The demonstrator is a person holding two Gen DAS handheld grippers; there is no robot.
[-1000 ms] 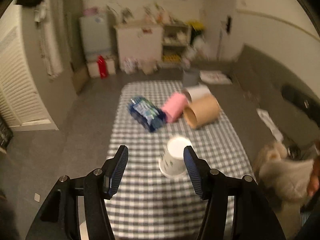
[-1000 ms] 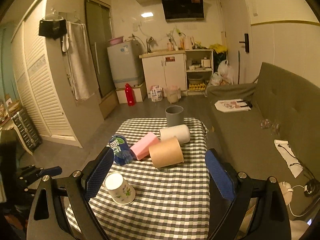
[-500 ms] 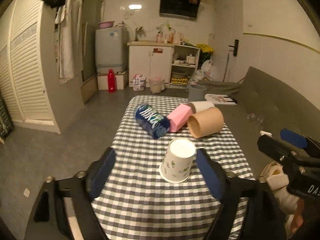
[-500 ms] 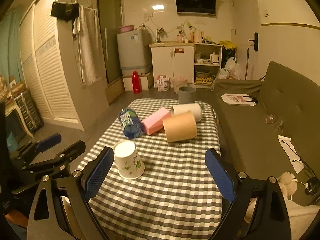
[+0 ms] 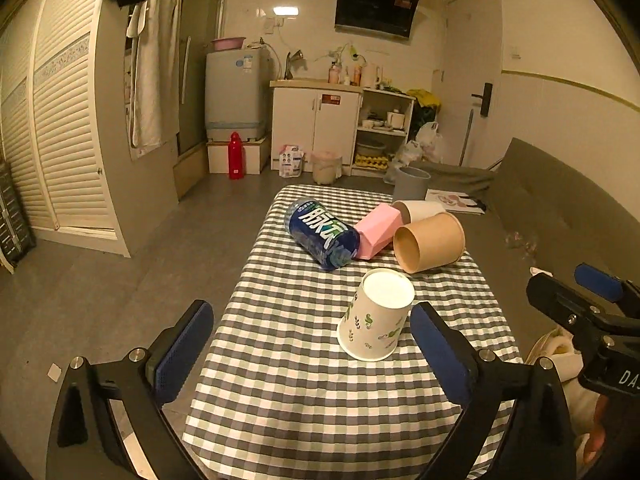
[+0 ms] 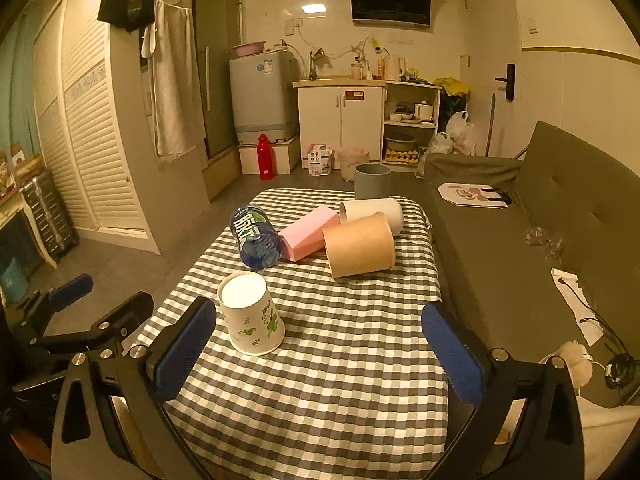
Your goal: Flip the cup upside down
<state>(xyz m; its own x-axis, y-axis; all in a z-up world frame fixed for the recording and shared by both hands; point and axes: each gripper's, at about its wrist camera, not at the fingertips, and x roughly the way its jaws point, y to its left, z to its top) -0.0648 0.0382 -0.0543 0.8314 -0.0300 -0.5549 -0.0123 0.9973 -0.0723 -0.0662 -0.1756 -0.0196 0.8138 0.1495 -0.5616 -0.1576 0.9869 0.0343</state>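
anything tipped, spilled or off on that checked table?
Four things lie on their sides at the far end: a blue labelled bottle, a pink box, a brown paper tub and a white cylinder cup. The white leaf-print paper cup stands rim-down. No spill is visible. Both sets of jaws are open.

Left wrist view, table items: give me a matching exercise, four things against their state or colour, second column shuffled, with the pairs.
Things:
1. paper cup
2. bottle
3. brown tub
4. pink box

States:
A. on its side, open mouth toward the camera
B. upside down, rim on the checked cloth, leaf print
C. lying between the bottle and the tubs
D. dark blue label, lying on its side

Pairs: 1-B, 2-D, 3-A, 4-C
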